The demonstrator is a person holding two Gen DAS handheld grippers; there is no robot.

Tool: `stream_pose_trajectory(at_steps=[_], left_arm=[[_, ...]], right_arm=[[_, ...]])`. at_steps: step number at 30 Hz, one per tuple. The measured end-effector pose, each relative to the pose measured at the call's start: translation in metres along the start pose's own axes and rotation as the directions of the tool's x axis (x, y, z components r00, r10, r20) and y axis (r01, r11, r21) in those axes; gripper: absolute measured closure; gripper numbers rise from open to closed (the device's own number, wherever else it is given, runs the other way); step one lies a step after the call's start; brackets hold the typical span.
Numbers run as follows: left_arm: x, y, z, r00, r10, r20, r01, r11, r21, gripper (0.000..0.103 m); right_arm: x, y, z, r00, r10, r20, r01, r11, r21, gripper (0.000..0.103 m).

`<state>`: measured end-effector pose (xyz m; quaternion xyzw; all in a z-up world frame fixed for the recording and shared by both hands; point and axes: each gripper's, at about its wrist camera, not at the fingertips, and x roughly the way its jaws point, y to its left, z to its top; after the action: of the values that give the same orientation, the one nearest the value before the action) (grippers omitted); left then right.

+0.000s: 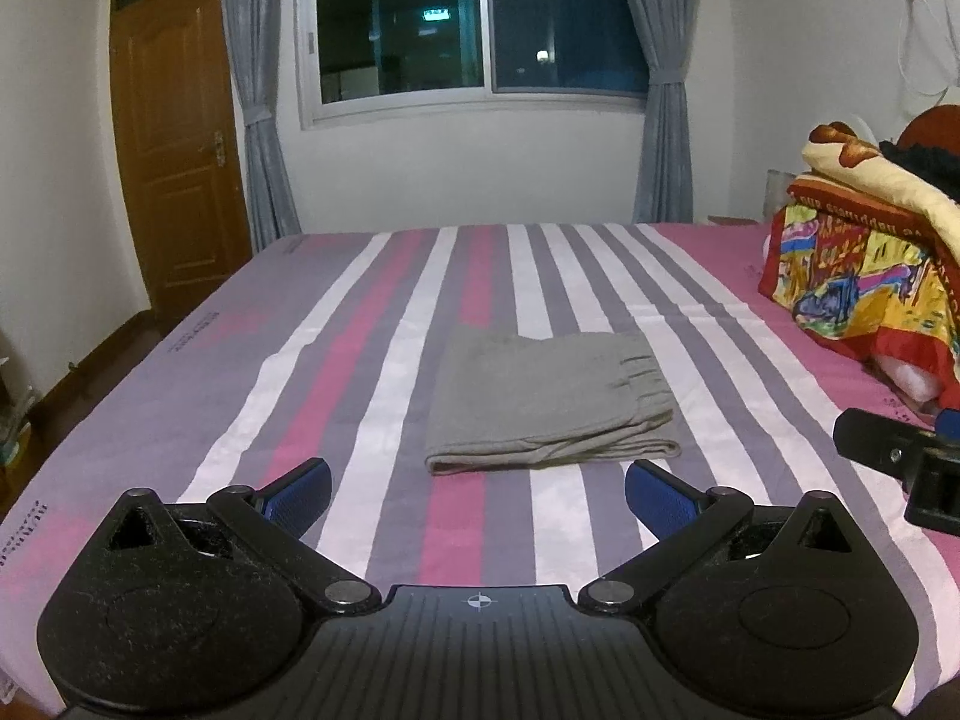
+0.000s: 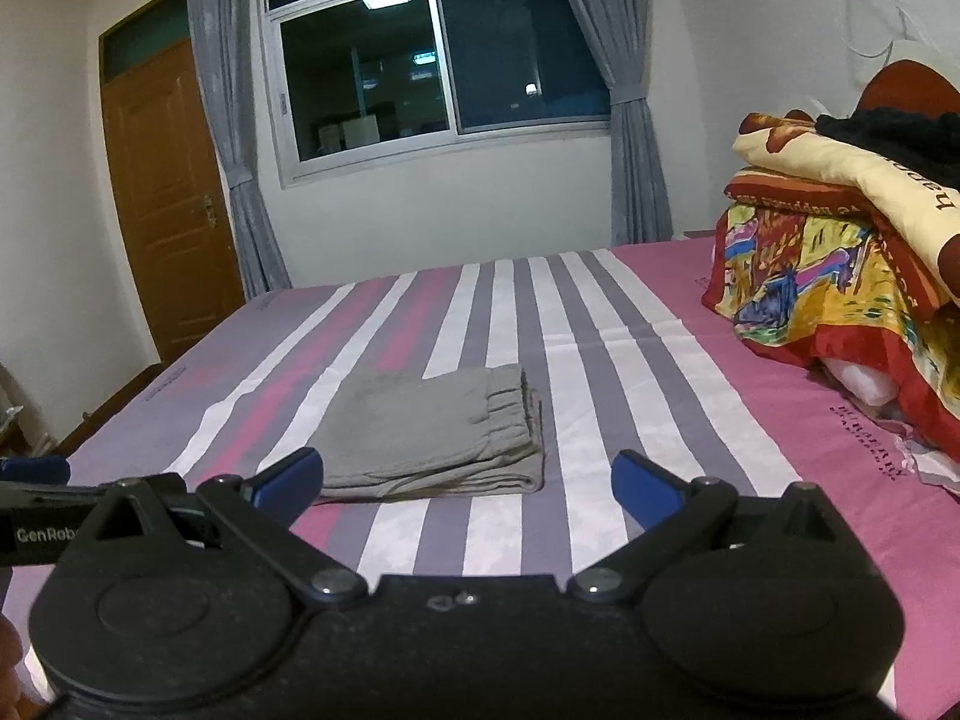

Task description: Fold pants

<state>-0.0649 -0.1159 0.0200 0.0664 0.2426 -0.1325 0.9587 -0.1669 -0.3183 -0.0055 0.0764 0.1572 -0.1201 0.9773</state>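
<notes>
Grey pants [image 1: 546, 402] lie folded into a compact rectangle on the striped bedsheet [image 1: 372, 324], waistband to the right. In the right wrist view the pants [image 2: 432, 432] lie just ahead and left of centre. My left gripper [image 1: 477, 489] is open and empty, held just short of the pants' near edge. My right gripper [image 2: 468, 483] is open and empty, near the pants' front right corner. Part of the right gripper [image 1: 900, 462] shows at the right edge of the left wrist view, and part of the left gripper [image 2: 36, 504] at the left edge of the right wrist view.
A pile of colourful folded quilts [image 1: 864, 252] sits at the right end of the bed [image 2: 840, 252]. A window with grey curtains [image 1: 474, 30] is on the far wall. A wooden door [image 1: 174, 144] stands at the left.
</notes>
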Motion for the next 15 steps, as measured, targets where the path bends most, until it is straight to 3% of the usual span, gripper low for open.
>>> stream_pose_trajectory(at_steps=[15], left_arm=[[0.0042,-0.0035,-0.0004,1.000,-0.001,-0.009,0.001,1.000,0.008,0.000]], right_arm=[[0.0054,0.0025,-0.0028,1.000,-0.012,-0.013,0.012,1.000,0.000,0.000]])
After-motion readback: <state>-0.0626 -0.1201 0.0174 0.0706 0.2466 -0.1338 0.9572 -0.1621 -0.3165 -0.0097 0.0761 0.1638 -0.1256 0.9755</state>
